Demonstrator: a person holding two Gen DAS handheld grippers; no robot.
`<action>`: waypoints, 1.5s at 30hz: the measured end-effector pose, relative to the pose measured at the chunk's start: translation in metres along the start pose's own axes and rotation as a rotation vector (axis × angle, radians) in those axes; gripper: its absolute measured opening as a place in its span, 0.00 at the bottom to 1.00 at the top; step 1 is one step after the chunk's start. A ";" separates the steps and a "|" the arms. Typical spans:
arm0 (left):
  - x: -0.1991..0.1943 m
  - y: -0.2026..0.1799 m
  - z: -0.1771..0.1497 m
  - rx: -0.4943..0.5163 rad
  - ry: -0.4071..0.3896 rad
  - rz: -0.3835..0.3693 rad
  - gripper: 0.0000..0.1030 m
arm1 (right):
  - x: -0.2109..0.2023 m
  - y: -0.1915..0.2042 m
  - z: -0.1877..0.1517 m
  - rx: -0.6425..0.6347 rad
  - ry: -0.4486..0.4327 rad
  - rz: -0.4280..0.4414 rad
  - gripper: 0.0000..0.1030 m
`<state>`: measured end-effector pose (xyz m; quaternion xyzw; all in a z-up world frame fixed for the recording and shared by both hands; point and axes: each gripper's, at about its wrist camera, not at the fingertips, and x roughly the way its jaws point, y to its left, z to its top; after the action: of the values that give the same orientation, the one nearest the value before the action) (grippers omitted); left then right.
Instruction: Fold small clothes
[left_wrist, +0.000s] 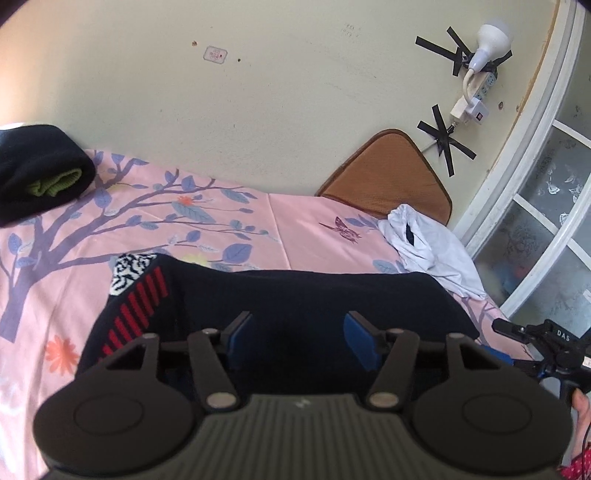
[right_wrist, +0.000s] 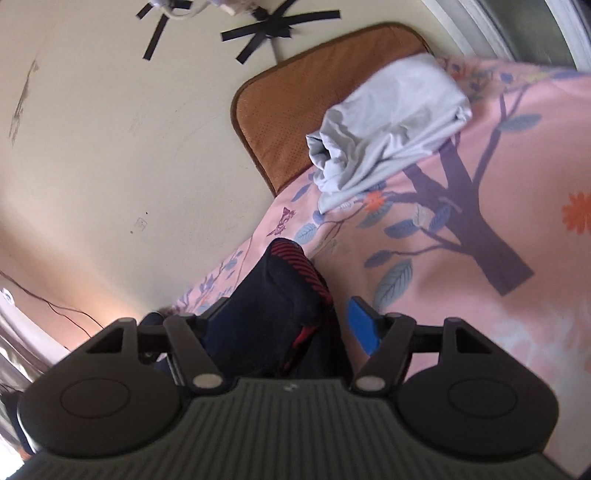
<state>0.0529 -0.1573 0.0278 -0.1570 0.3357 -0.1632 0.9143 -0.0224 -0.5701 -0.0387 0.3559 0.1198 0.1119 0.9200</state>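
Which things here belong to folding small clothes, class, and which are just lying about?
Job:
dark garment with red stripes
white garment
dark bundle
left gripper
right gripper

Lying about:
brown mat
lamp
power strip

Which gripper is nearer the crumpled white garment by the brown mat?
Right. The right gripper sits at the dark sock's end on that garment's side; the left gripper is over the sock's middle, farther off.
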 end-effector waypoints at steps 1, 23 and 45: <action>0.005 0.000 0.000 -0.007 0.012 -0.011 0.50 | 0.004 -0.003 0.001 0.026 0.020 0.008 0.69; -0.007 0.045 -0.019 -0.151 -0.002 -0.121 0.23 | 0.078 0.176 -0.034 -0.384 0.223 0.256 0.21; -0.065 0.103 -0.013 -0.248 -0.176 -0.028 0.47 | 0.126 0.256 -0.118 -0.821 0.381 0.334 0.42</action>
<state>0.0176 -0.0414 0.0141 -0.2871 0.2695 -0.1187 0.9115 0.0308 -0.2749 0.0334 -0.0494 0.1735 0.3594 0.9156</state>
